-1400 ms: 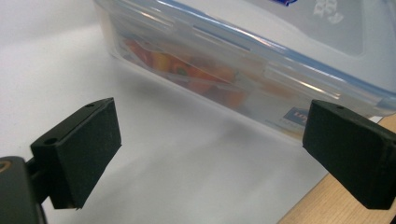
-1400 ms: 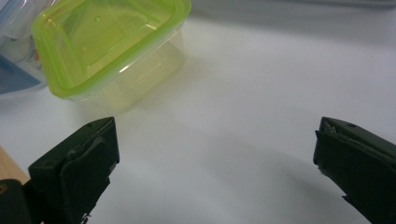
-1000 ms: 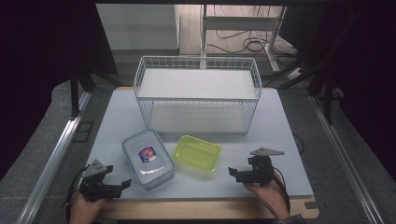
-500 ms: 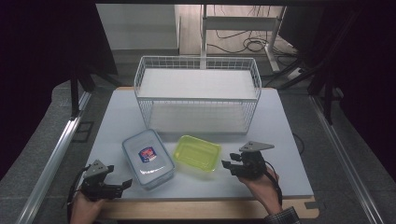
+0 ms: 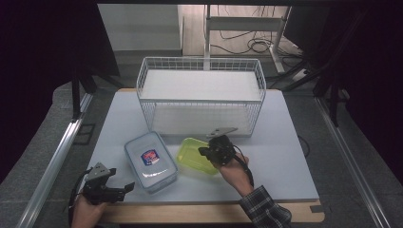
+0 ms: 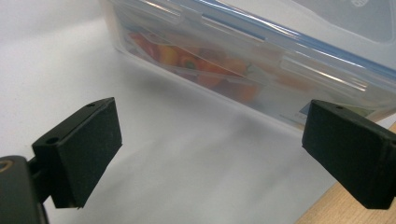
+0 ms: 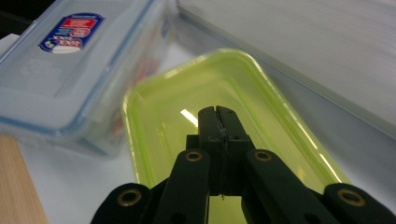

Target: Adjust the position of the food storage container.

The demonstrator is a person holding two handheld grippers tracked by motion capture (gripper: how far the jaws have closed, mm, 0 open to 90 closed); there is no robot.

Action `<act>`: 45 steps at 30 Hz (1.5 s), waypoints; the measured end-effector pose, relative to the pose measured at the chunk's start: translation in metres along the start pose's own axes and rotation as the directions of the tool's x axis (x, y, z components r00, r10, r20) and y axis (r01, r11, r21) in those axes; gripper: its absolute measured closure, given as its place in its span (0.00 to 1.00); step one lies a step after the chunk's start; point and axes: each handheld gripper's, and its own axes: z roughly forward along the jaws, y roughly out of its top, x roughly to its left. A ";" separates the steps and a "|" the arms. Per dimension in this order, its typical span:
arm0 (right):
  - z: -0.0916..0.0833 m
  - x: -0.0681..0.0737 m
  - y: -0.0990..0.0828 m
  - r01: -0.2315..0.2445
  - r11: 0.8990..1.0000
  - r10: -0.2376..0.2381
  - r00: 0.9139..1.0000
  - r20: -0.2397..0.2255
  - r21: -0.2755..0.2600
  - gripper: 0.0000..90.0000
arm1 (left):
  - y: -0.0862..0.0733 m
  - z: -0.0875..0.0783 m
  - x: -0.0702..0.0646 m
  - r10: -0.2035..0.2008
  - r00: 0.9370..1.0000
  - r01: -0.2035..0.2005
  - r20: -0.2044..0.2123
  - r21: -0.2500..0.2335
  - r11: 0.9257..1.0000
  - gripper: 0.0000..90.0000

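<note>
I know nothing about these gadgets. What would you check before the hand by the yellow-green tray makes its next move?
1. Right gripper over the yellow-green tray: ok.
2. Its fingers open enough to grab: not ok, they are shut.
3. Tray empty: ok.
4. Touching the tray: cannot tell.
5. Left gripper open and clear of the lidded clear container: ok.
6. Wire basket behind unobstructed: ok.
</note>
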 end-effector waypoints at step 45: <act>0.011 -0.001 -0.018 0.065 0.986 -0.071 0.997 0.036 0.152 0.99 | 0.001 0.003 0.000 0.005 1.000 -0.005 0.005 0.016 1.000 0.05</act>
